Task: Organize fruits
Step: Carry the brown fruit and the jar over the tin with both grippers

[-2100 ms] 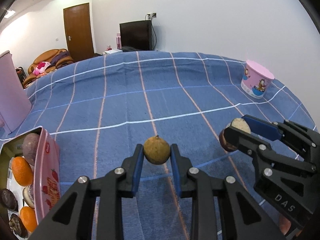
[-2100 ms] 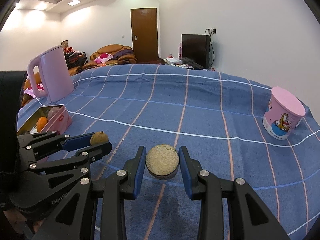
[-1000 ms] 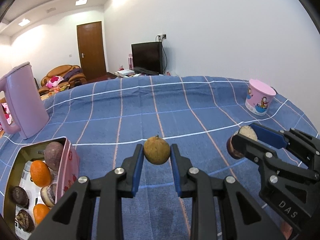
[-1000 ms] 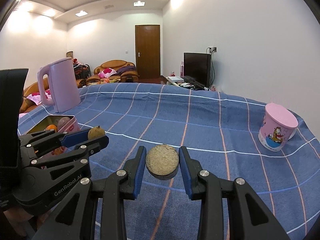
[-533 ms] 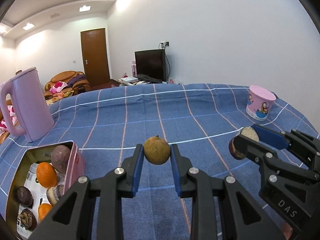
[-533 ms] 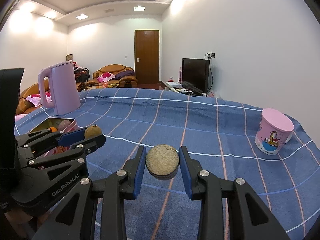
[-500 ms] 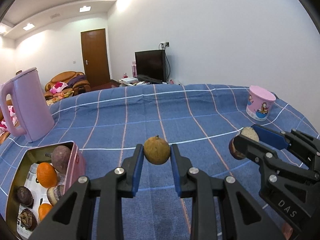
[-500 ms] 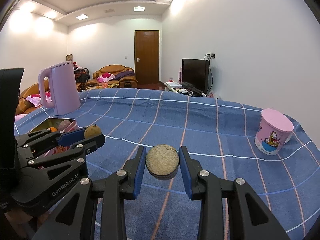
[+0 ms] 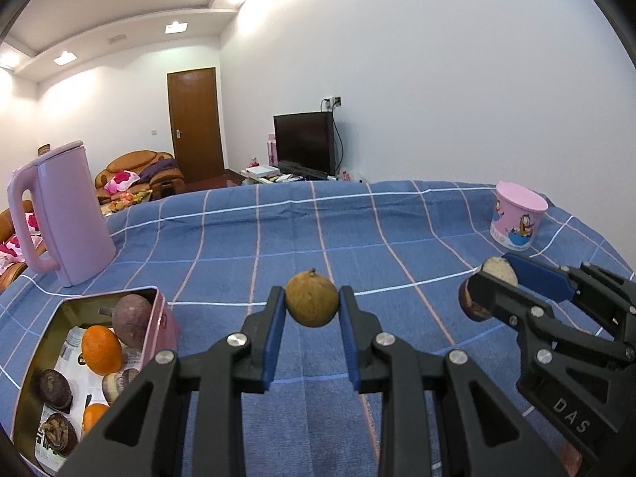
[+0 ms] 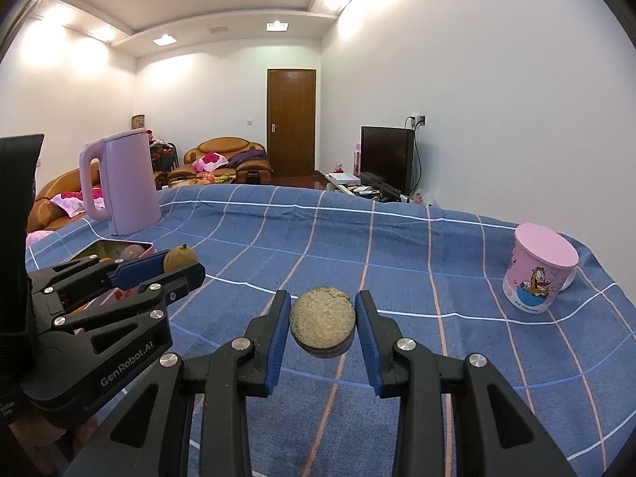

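Observation:
My left gripper is shut on a small round tan fruit and holds it above the blue checked tablecloth. My right gripper is shut on a halved fruit with a pale rough cut face and a dark rind. Each gripper shows in the other's view: the right one to the right, the left one to the left. A pink tin box at the lower left holds oranges and several dark purple fruits.
A pink kettle stands at the table's far left behind the tin. A pink cartoon cup stands at the far right near the table edge. The blue checked tablecloth covers the table. A sofa, door and TV lie beyond.
Both grippers have risen and tilted up with their fruits still held; more of the room, the kettle and the tin's inside have come into view.

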A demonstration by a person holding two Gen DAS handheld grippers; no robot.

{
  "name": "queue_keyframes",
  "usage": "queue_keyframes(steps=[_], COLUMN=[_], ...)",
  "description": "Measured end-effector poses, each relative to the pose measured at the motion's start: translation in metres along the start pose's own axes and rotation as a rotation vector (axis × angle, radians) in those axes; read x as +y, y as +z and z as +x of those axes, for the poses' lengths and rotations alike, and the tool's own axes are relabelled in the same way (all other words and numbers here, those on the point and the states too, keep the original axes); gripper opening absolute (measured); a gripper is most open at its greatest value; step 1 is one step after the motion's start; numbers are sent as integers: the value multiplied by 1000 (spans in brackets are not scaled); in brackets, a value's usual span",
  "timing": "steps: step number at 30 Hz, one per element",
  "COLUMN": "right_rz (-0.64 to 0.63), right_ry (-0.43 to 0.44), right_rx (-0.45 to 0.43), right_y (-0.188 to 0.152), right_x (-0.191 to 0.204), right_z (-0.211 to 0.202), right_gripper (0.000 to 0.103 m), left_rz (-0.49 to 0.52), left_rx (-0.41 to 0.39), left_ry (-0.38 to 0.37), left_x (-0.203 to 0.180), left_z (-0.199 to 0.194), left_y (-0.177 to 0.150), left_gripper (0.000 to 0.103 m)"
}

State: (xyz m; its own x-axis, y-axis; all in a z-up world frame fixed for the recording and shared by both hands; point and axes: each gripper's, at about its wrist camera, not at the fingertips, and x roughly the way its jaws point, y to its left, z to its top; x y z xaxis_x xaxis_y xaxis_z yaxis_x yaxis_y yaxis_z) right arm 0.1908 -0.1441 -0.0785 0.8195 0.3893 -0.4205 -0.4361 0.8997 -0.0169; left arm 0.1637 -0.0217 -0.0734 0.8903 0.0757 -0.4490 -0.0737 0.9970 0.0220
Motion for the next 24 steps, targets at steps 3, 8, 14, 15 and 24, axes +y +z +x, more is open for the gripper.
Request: queue_keyframes(steps=[3,8,14,15,24], right_rz=[-1,-4,-7,-9,-9], right_ry=[-2,-8,-10,-11,-11], right_rx=[-10,-26,-47,-51,-86], right_y=[0,-1,-1,-1,-2], right_x=[1,2,2,3,4], right_z=[-2,-5,-9,-10,-17], right_gripper=[35,35,35,35,35], left_rz=[-1,0,-4,-4,2], left_rx=[-12,-30,-48,-53,-95], left_ry=[2,5,13,16,46], left_x=[0,1,2,2,0], left_z=[-2,-6,-10,-11,-20], left_y=[0,-1,-1,-1,-3], left_gripper=[29,29,29,29,29])
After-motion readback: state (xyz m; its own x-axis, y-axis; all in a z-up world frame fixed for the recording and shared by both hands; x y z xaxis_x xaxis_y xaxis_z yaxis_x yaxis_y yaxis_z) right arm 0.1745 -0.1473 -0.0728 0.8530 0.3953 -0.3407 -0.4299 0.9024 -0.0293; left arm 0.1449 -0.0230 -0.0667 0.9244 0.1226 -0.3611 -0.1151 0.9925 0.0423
